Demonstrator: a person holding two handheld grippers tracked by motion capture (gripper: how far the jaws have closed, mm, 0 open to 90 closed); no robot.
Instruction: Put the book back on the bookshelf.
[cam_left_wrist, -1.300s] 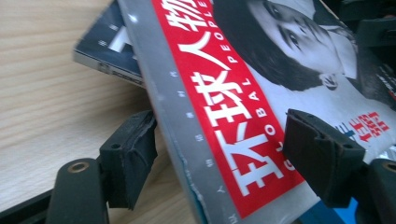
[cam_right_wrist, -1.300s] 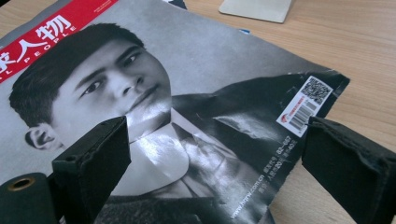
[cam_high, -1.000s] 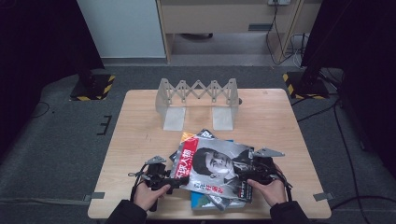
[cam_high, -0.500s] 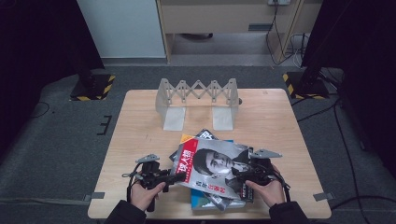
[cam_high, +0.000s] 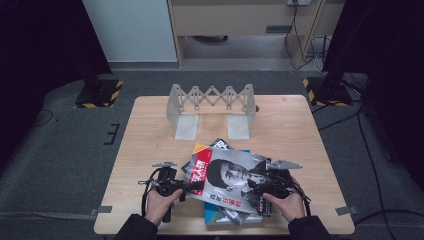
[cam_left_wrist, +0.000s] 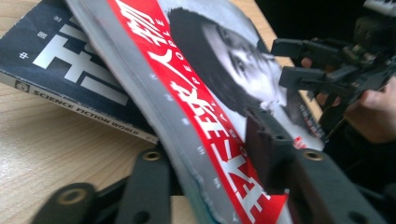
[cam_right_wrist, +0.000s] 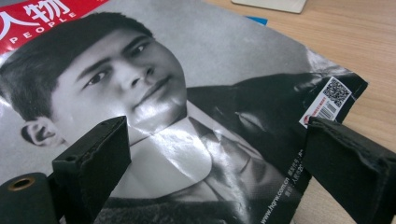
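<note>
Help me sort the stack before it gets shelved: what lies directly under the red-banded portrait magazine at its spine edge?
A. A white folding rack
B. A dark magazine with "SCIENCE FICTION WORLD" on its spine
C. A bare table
B: in the left gripper view the dark magazine shows that spine text beneath the portrait magazine.

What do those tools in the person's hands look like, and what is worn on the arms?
Each hand holds a black claw: the left claw and the right claw. Each has two flat black jaws with round brass-coloured rivet holes, seen close up in the left claw's own view. A grey three-cornered plate sits on top of each, and a black cable loops from the left one. The sleeves are dark.
</note>
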